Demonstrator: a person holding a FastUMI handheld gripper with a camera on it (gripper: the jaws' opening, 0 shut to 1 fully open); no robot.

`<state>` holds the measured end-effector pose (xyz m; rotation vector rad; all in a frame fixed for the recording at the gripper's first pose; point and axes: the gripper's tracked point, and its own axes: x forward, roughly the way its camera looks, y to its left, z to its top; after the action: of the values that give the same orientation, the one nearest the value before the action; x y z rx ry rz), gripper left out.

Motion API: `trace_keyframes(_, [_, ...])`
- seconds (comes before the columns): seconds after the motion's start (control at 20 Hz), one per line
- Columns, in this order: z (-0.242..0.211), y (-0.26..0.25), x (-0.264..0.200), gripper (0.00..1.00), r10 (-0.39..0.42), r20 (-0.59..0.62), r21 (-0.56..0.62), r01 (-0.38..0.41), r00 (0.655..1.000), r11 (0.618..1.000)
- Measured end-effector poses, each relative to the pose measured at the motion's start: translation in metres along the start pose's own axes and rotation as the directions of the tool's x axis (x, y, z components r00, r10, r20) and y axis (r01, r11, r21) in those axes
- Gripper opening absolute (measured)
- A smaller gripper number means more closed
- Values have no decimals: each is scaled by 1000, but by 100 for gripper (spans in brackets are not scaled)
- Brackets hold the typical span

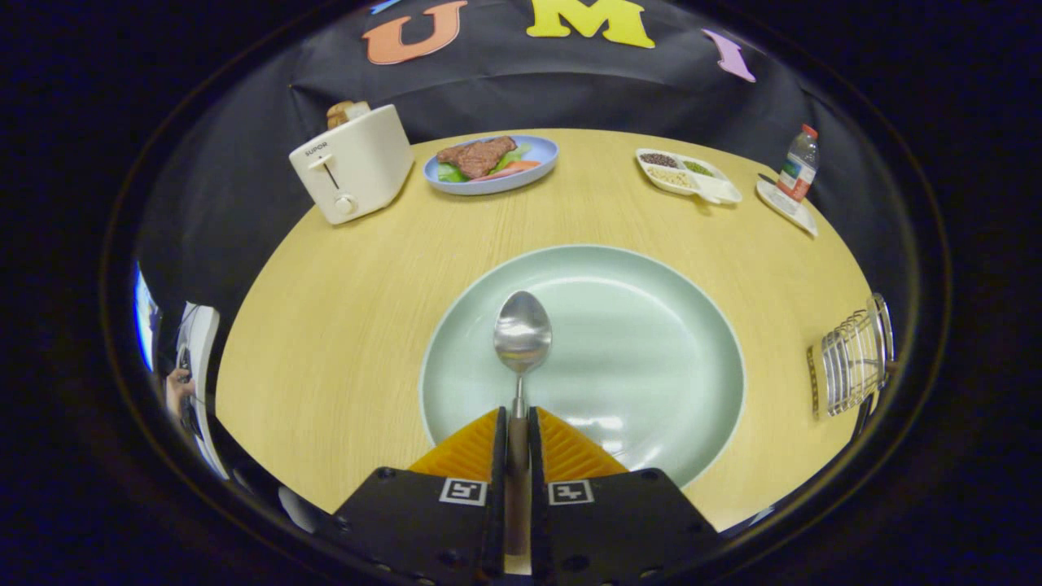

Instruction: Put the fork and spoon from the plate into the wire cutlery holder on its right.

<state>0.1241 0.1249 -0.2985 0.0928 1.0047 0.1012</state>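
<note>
Spoon (521, 342) is what is held: its thin handle is pinched between the two orange ribbed fingers (460, 452) of the gripper (518, 419), which are pressed close on either side of it, and the bowl of the spoon is carried just ahead of the fingertips, facing up. Below and ahead of the fingers a large pale green plate (651, 342) is seen on the round wooden table (342, 325); whether the spoon's bowl is touching the plate or is lifted a little above it cannot be told. Off to the right of the plate, near the table's edge and well apart from the spoon, the wire cutlery holder (851, 358) is seen, with what looks like a fork's handle beside or below it, though this is too small to be made out surely. Farther back on the left a white toaster (354, 167) is set, with bread standing out of its top. Beside it a blue plate (537, 167) with steak and vegetables is placed. Farther right a white divided dish (720, 191) of grains is laid, and beyond that a small bottle (799, 163) is stood on a white tray (794, 213).
</note>
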Motion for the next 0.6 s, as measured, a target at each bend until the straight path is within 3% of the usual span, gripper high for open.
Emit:
trace_keyframes(0.1, [-1,-1,-1,13,8,0,1,-8,1000,1000])
trace_keyframes(0.15, [-3,0,-2,8,13,-6,-5,-13,1000,1000])
trace_keyframes(0.6, [12,-5,-33,8,57,57,-25,-56,997,998])
